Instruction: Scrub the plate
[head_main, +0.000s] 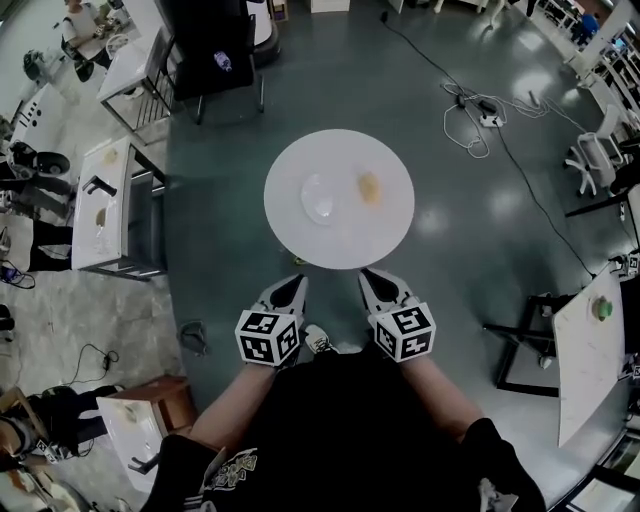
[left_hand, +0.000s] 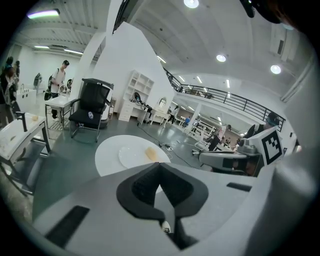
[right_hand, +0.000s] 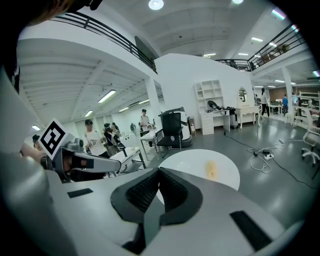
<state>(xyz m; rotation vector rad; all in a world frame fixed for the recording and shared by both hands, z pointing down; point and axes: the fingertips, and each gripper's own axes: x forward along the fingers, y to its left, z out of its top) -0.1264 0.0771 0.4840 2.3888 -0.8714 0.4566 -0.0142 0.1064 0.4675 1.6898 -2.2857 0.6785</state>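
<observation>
Nearest, at the table's six o'clock edge, the left gripper and right gripper each have their jaws pressed together on nothing. Beyond them, on the round white table, the plate lies just left of centre, with what looks like a yellow sponge just beside it at three o'clock. Scrubbing well likely means the right jaws part for the sponge while the left steadies the plate's nine o'clock rim.
</observation>
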